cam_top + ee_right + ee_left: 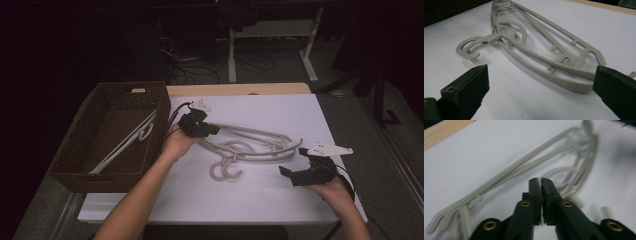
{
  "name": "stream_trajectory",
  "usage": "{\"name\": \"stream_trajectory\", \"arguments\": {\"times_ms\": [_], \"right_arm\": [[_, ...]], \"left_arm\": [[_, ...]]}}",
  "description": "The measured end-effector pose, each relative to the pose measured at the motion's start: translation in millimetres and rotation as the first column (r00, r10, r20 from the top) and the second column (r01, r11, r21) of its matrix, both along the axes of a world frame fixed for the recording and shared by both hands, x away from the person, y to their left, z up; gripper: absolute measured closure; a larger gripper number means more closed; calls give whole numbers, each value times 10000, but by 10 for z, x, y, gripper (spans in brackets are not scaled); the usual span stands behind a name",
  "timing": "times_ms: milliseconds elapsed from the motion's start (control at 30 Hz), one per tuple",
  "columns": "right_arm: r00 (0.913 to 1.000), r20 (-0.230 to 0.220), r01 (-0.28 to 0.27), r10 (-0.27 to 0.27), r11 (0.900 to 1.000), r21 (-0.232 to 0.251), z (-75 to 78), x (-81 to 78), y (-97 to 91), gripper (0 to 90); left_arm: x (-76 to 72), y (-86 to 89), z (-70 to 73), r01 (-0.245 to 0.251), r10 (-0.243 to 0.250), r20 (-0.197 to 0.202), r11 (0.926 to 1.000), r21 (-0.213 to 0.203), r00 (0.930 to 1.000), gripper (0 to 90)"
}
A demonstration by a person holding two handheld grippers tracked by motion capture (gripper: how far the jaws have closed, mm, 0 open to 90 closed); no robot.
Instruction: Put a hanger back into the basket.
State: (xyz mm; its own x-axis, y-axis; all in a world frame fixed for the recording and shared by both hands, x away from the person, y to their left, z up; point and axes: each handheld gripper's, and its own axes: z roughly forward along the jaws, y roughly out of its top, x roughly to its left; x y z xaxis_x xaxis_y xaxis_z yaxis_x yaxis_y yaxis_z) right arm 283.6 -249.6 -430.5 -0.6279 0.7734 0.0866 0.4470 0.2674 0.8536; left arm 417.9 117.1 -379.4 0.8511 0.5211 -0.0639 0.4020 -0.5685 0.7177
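Several grey plastic hangers [252,145] lie tangled on the white sheet, hooks [225,170] toward the person. My left gripper [214,130] hovers at the pile's left end, jaws shut. In the left gripper view its tips [541,180] meet with nothing between them, and the hangers [524,167] lie beyond. My right gripper [292,162] sits at the pile's right end, open. In the right gripper view its jaws [541,75] stand wide apart. The near end of a hanger [574,86] lies just short of the right jaw, untouched.
A dark wicker basket [100,179] stands at the table's left with one grey hanger [127,142] leaning inside it. The white sheet [260,200] covers most of the wooden table [240,89]. Desk legs and cables show on the dark floor behind.
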Motion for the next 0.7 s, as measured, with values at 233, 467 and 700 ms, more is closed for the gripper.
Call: {"name": "stream_trajectory", "arguments": {"times_ms": [233, 467, 700], "right_arm": [[10000, -15, -25, 25, 10000, -36, -5, 5, 8, 3], [10000, -17, -36, 36, 10000, -57, -7, 6, 13, 3], [10000, -20, -48, 48, 10000, -67, -7, 6, 16, 4]], "left_arm": [[187, -4, -242, -668, 677, -32, 9904, 1213, 9977, 900], [280, 21, -456, -812, 902, -285, 9693, 2320, 9955, 900], [213, 35, -441, -742, 891, -560, 9708, 2282, 9944, 900]]}}
